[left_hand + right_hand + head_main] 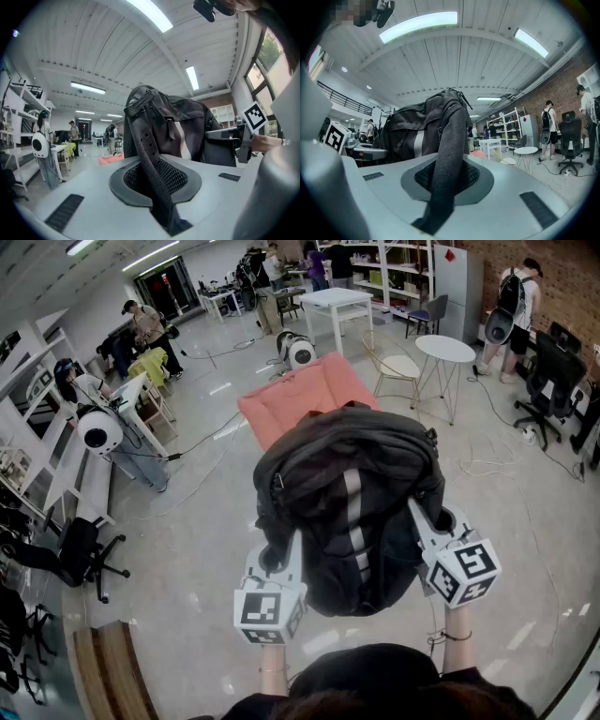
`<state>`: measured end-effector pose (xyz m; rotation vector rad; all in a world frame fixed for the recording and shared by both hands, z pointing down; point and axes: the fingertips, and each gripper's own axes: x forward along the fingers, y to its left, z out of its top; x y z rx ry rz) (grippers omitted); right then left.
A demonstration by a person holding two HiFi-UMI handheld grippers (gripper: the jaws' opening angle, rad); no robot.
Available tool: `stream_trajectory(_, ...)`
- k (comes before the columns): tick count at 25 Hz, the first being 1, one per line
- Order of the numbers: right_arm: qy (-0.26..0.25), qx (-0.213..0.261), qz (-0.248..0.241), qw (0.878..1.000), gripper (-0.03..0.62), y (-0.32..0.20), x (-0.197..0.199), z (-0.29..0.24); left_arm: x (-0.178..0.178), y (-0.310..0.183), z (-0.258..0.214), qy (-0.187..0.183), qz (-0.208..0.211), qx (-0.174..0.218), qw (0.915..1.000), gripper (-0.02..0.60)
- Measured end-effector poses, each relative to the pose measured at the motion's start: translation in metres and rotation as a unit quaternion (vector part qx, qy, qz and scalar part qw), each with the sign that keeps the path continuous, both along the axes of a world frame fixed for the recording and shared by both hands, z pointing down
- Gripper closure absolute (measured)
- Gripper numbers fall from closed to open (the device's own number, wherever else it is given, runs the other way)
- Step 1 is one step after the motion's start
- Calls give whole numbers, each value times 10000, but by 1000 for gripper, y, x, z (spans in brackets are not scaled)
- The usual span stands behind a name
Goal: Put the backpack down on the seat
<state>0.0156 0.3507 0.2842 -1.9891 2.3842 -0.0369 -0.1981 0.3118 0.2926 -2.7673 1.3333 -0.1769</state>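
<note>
Jaws: left gripper [287, 557], right gripper [421, 521] each pinch one black mesh strap [146, 152]
Bag: one dark grey fabric backpack [352, 488]
Seat: one pink cushioned seat [298, 401], far

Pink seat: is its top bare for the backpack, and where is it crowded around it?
The visible seat top is bare; the backpack hides its near edge. Open floor borders its left. Crowded on the right: wire chair and round table.
</note>
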Motion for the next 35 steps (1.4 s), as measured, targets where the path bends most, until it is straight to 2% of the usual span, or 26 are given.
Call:
stream_trajectory(7,-46,-32,-24,10000,542,1,0,0,0,2,6,-101,34,-25,9999,528)
stream_trajectory(21,-176,-209,-258,9993,540,-23,7,21,5,-11,31,-126,-201,-256,9994,528)
stream_trajectory(26,-271,-313,-290,9987,540,-68,33,29,30,-53,39,-143,-272,-383,9988,528)
stream_trajectory(35,-359,-426,-257,9981,540,-169,54,37,52,-155,47,-76,-295,-554,9980,528)
